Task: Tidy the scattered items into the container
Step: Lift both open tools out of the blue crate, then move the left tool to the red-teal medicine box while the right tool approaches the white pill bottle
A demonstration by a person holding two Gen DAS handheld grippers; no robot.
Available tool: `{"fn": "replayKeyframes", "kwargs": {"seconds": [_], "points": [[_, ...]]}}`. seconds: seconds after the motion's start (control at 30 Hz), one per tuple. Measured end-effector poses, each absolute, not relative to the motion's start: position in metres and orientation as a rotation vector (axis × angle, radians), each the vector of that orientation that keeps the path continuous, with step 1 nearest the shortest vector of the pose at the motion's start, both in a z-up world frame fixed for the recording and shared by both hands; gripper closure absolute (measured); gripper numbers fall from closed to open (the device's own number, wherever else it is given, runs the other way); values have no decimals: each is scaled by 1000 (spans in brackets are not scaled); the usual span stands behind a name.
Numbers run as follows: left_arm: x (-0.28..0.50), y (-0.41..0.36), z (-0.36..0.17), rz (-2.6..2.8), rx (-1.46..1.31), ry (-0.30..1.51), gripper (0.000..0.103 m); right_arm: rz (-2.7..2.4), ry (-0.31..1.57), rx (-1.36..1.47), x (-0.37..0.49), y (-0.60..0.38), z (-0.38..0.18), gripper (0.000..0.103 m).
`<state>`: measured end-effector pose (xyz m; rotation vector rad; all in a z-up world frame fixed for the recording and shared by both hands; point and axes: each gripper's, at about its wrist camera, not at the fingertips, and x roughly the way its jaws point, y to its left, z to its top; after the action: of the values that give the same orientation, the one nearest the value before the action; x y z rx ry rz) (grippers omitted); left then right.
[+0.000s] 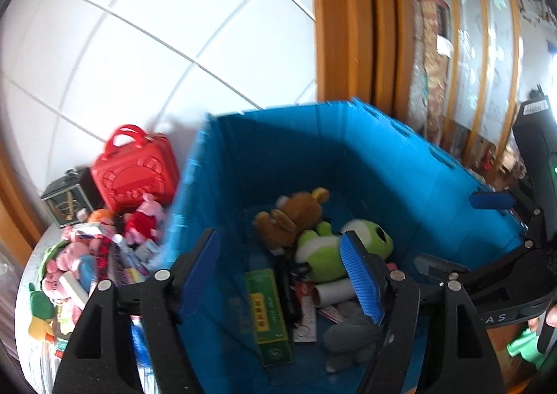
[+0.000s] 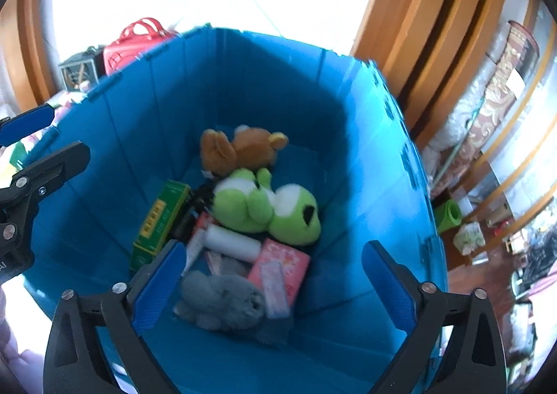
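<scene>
**Right wrist view: both tools wide above the blue container**

Right wrist view: right tool (image 2: 275, 284) spread wide over the open blue container (image 2: 139, 108), nothing between the blue pads. Lying on the container floor: brown plush bear (image 2: 243, 148), green plush frog (image 2: 264, 207), green box (image 2: 160, 219) against the left wall, white roll (image 2: 231, 240), pink packet (image 2: 282, 267), grey plush (image 2: 222, 301) nearest the camera.

Left wrist view: left tool (image 1: 282, 275) parted moderately, nothing gripped; left finger over the container's near-left wall, right finger in front of the frog. Right tool seen at the right edge of the frame, over the container rim.

Still scattered outside, left of the container: red toy case (image 1: 135, 171) upright, small dark lantern-like box (image 1: 64, 202) beside it, heap of pink plush toys and packets (image 1: 87, 254) on a light surface. Individual items in the heap too blurred to identify.
</scene>
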<state>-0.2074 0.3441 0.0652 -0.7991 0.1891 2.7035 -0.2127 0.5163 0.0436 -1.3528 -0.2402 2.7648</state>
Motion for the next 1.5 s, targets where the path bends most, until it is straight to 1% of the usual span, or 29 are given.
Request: {"fn": "replayKeyframes", "kwargs": {"seconds": [0.07,0.1,0.17,0.43,0.53,0.67,0.8,0.9,1.13,1.27,1.33,1.4,1.5], "points": [[-205,325,71,2739,-773,169,30,2805,-244,-1314,-212,501,54,1],[-204,314,73,2759,-761,160,25,2830,-247,-1291,-211,491,60,1],[-202,288,77,2805,-735,132,20,2872,-259,-1253,-211,472,70,1],[-200,163,82,2952,-686,14,19,3029,-306,-1133,-218,365,98,0],[-201,104,75,2994,-697,-35,19,3085,-286,-1090,-220,317,108,0],[-209,23,57,3009,-763,-78,19,3135,-263,-1087,-228,248,101,0],[-225,-50,23,3010,-903,-36,19,3112,-249,-1171,-247,180,75,0],[-242,-92,-10,2999,-1036,2,19,3056,-209,-1281,-264,145,44,0],[-269,-174,-102,2934,-1427,-62,19,2819,-65,-1540,-293,129,-34,0],[-274,-213,-154,2906,-1649,-193,19,2691,-35,-1652,-308,140,-82,0],[-277,-232,-180,2880,-1804,-278,19,2637,-14,-1688,-315,146,-100,0],[-278,-246,-202,2828,-1924,-399,19,2592,16,-1732,-324,154,-120,0],[-284,-255,-224,2794,-2021,-567,19,2548,54,-1775,-337,162,-143,0]]}}
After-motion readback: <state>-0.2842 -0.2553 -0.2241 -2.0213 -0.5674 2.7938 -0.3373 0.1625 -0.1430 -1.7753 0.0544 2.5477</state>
